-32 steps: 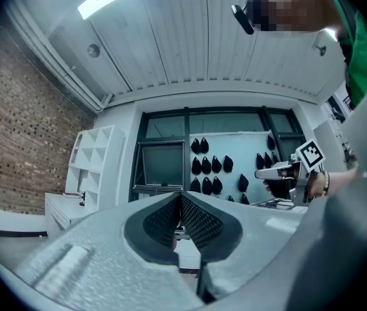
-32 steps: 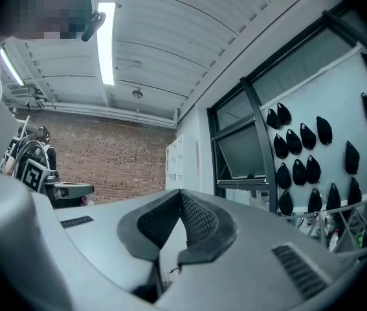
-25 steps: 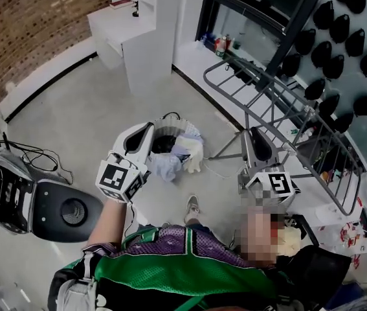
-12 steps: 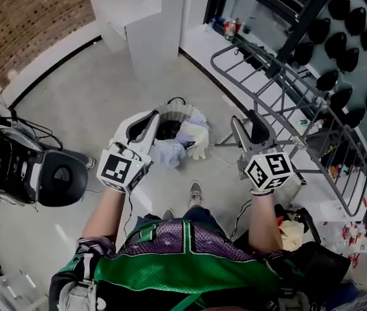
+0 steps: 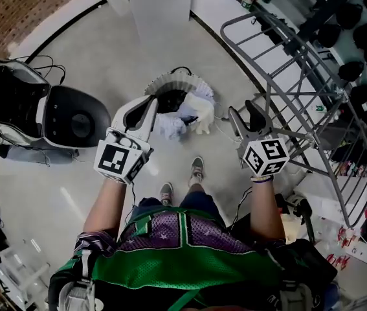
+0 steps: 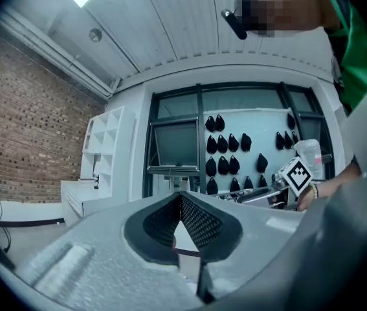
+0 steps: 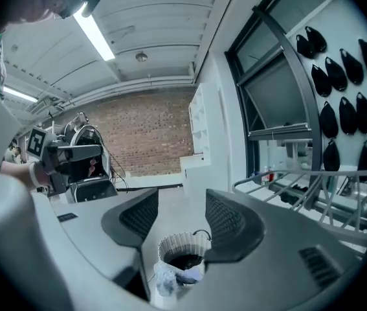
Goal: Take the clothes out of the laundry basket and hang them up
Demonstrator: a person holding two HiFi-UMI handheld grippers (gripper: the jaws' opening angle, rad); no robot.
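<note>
A white laundry basket (image 5: 170, 83) stands on the floor ahead of my feet, with pale clothes (image 5: 186, 114) heaped in it and spilling over its near rim. My left gripper (image 5: 149, 107) hovers above the basket's near left side, shut and empty; its pads (image 6: 196, 222) meet in the left gripper view. My right gripper (image 5: 246, 117) is to the basket's right, beside the grey drying rack (image 5: 300, 76). Its jaws have just opened wide, with nothing between them. Past the right gripper (image 7: 182, 216) I see the basket (image 7: 182, 243) and clothes (image 7: 170, 278) below.
A black and white machine (image 5: 54, 115) with cables sits on the floor to the left. A white shelf unit (image 5: 160, 5) stands beyond the basket. Black shapes (image 5: 358, 50) hang on the right wall. My shoes (image 5: 197, 168) are just short of the basket.
Both grippers have come down and nearer the basket. The right gripper's jaws have spread apart. The head view has tipped further down.
</note>
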